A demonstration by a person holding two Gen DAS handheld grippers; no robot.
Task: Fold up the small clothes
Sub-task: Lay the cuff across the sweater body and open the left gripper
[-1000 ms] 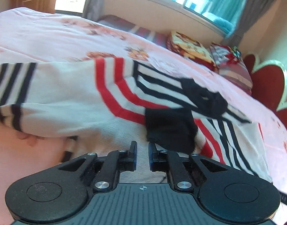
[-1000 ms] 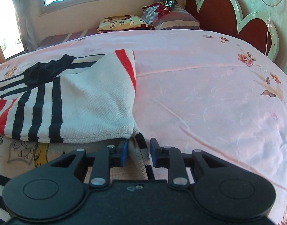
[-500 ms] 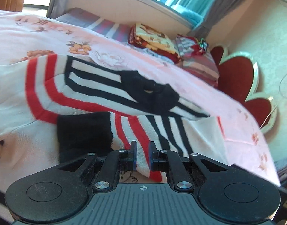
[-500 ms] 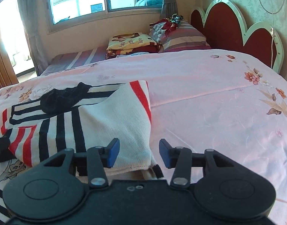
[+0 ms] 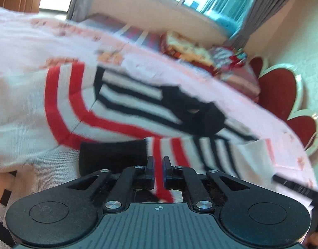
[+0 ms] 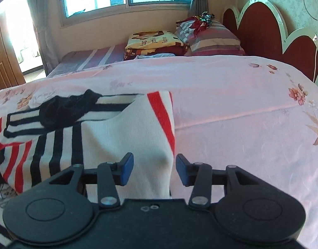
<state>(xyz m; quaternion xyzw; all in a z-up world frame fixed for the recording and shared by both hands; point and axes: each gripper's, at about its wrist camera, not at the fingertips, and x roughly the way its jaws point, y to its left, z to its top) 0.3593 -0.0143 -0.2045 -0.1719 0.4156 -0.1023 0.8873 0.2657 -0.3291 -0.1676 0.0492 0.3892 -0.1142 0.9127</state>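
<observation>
Sweater (image 6: pixel 109 137) lies on the bed (image 6: pixel 231 108), toward its left side in the right wrist view, one sleeve (image 5: pixel 179 155) folded across its body. Left gripper (image 5: pixel 158 171) sits over that sleeve, just right of the cuff (image 5: pixel 113 155). Right gripper (image 6: pixel 155 169) straddles the sweater's right edge. Pillows (image 6: pixel 210 39) and folded blanket (image 6: pixel 154 43) lie behind, headboard (image 6: pixel 268 31) at right.

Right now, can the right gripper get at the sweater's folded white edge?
Probably yes. The right gripper is open, the sweater's folded white edge lies between its jaws, and nothing blocks it.
</observation>
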